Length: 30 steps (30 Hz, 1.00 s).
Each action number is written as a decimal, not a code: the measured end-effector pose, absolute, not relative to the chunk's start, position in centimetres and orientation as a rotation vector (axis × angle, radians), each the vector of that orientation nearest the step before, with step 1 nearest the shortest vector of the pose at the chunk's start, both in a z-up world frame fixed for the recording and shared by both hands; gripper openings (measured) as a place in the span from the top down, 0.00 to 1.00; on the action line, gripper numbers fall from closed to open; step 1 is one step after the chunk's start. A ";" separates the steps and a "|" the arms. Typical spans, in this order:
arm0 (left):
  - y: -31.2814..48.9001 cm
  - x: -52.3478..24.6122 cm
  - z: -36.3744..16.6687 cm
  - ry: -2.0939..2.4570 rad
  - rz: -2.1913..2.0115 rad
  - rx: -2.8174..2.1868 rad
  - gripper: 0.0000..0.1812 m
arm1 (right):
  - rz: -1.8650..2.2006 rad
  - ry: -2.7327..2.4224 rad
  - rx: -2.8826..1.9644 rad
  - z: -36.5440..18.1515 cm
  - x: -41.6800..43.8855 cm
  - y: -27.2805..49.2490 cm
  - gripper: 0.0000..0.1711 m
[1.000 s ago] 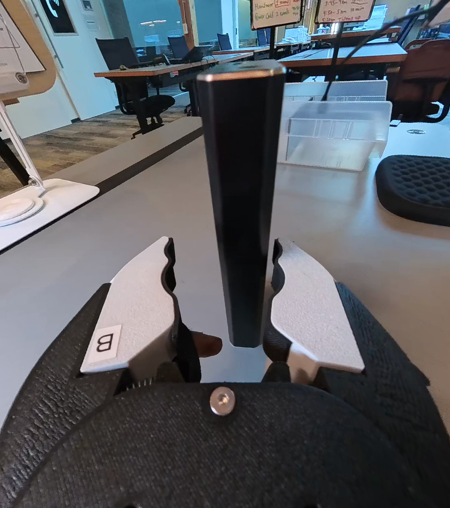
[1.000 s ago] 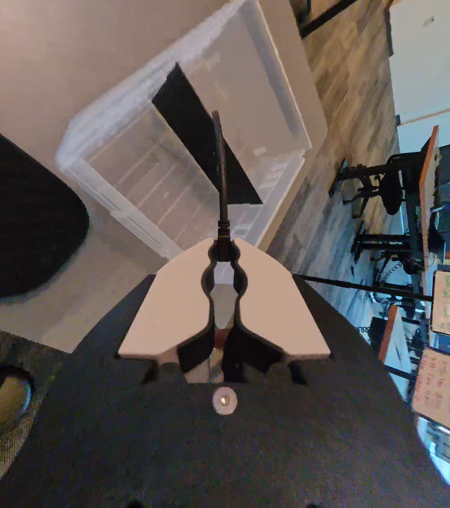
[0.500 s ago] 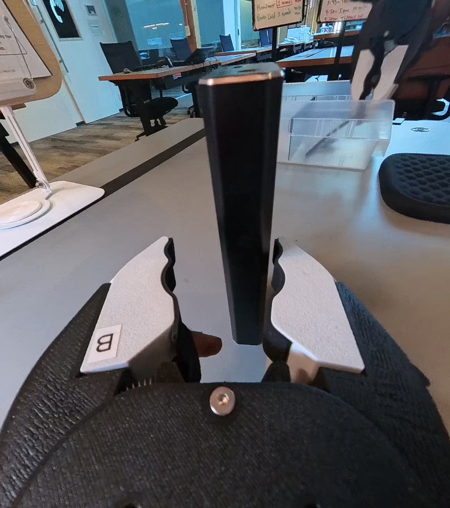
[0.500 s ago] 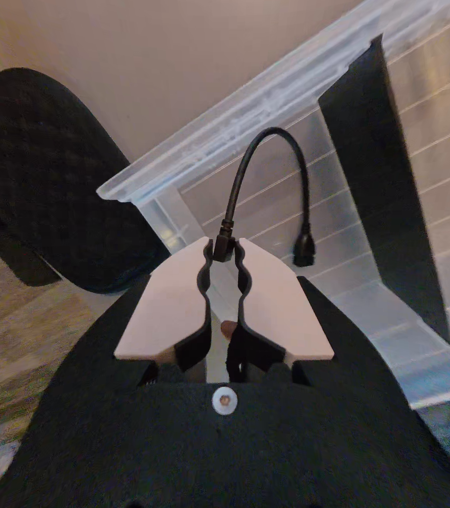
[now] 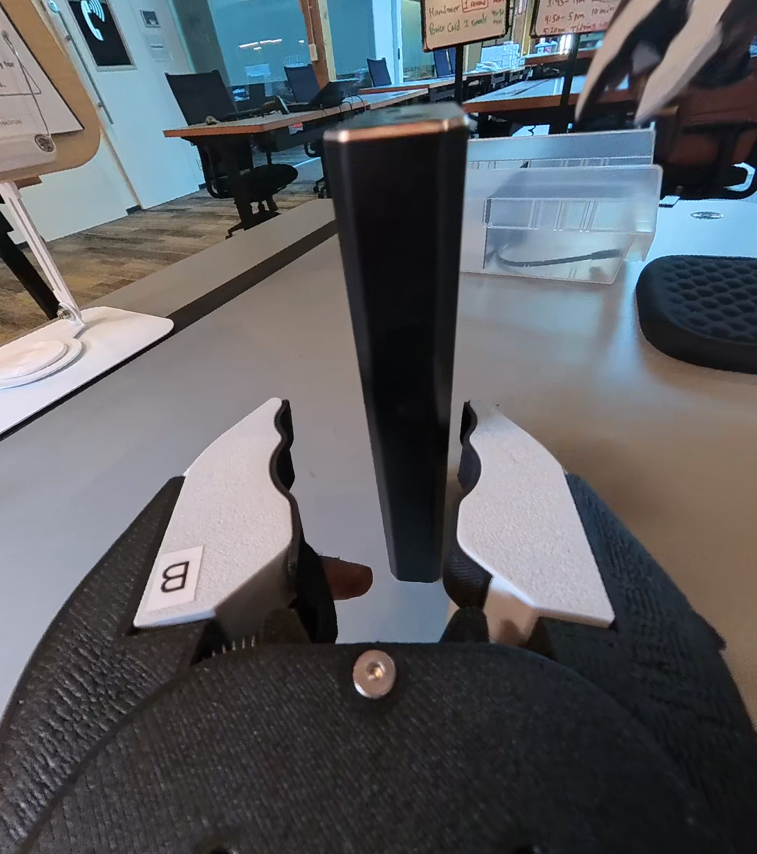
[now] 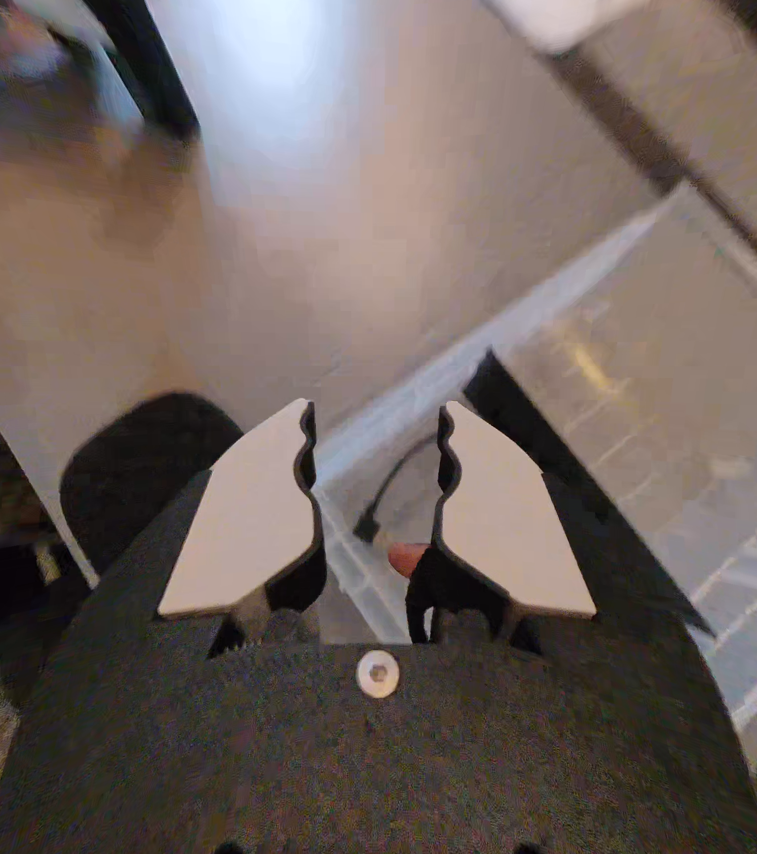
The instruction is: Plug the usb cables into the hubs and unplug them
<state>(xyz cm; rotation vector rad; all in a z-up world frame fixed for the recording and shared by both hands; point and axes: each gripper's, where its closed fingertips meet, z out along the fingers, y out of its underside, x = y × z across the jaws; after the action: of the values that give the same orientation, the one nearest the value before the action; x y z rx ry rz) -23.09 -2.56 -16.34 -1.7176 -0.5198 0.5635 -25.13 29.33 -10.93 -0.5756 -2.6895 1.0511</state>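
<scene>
My left gripper (image 5: 376, 406) holds a long black hub (image 5: 395, 277) between its fingers. The hub points forward over the grey table (image 5: 228, 369). My right gripper (image 6: 376, 411) is open and empty, above the near rim of a clear plastic bin (image 6: 529, 295). A short black usb cable (image 6: 381, 503) lies loose inside the bin, below the open jaws. In the left wrist view the cable (image 5: 552, 261) shows through the wall of the bin (image 5: 598, 194), and my right gripper (image 5: 621, 92) is a blur above it at the top right.
A black honeycomb pad (image 5: 728, 314) lies on the table to the right of the bin and also shows in the right wrist view (image 6: 136, 462). A black divider (image 6: 552, 462) stands in the bin. A white stand base (image 5: 43, 360) sits at the left. Desks and chairs stand beyond. Tip to tip, the grippers are about 35 centimeters apart.
My right gripper has opened and let go of the cable, which now lies in the clear bin. It has swung away over the bin's rim. My left gripper has kept the hub still.
</scene>
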 end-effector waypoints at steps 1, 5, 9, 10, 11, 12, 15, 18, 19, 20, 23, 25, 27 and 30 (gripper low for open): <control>-2.6 -23.1 -16.4 -0.520 0.563 -1.721 0.61 | 1.216 -2.579 -0.505 -8.7 -24.7 27.1 0.68; -2.5 -23.1 -16.6 -0.516 0.564 -1.730 0.61 | 1.617 -2.330 -0.215 -3.3 -21.1 18.3 0.67; -2.2 -22.7 -16.6 -0.493 0.557 -1.741 0.62 | 1.643 -2.433 0.078 -3.9 -18.6 9.6 0.65; -2.1 -22.7 -16.7 -0.489 0.556 -1.745 0.62 | 1.599 -2.482 0.153 -4.5 -18.5 7.7 0.63; -2.1 -22.7 -16.7 -0.486 0.556 -1.750 0.62 | 1.555 -2.525 0.220 -4.9 -18.6 5.9 0.62; -2.0 -22.6 -16.8 -0.483 0.556 -1.752 0.62 | 1.507 -2.567 0.287 -5.4 -18.8 4.3 0.62; -2.0 -22.6 -16.8 -0.480 0.555 -1.757 0.62 | 1.302 -2.675 0.474 -6.5 -20.0 0.2 0.60; -2.0 -22.6 -16.8 -0.485 0.539 -1.751 0.62 | 1.142 -2.795 0.646 -7.3 -20.2 -2.8 0.62; -2.1 -22.7 -16.8 -0.488 0.535 -1.747 0.62 | 1.092 -2.825 0.698 -7.8 -20.2 -3.5 0.63; -2.1 -22.7 -16.7 -0.490 0.531 -1.744 0.62 | 1.028 -2.857 0.742 -8.4 -20.2 -4.1 0.63; -2.0 -22.5 -16.8 -0.480 0.527 -1.748 0.62 | 0.831 -2.942 0.835 -10.8 -20.1 -5.0 0.69; -1.9 -22.5 -16.8 -0.474 0.530 -1.756 0.62 | 0.686 -2.931 0.865 -12.3 -20.6 -4.7 0.81; -1.9 -22.4 -16.8 -0.471 0.533 -1.758 0.62 | 0.663 -2.911 0.893 -12.2 -20.1 -4.1 0.82; -1.9 -22.5 -16.7 -0.477 0.535 -1.745 0.62 | 0.644 -2.802 0.831 -10.9 -20.9 -2.3 0.82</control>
<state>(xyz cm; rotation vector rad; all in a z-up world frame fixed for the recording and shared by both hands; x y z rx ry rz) -22.50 -1.92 -16.67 -1.7445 -0.4769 0.5345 -20.91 -2.25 -10.95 0.8310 -2.8023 0.6443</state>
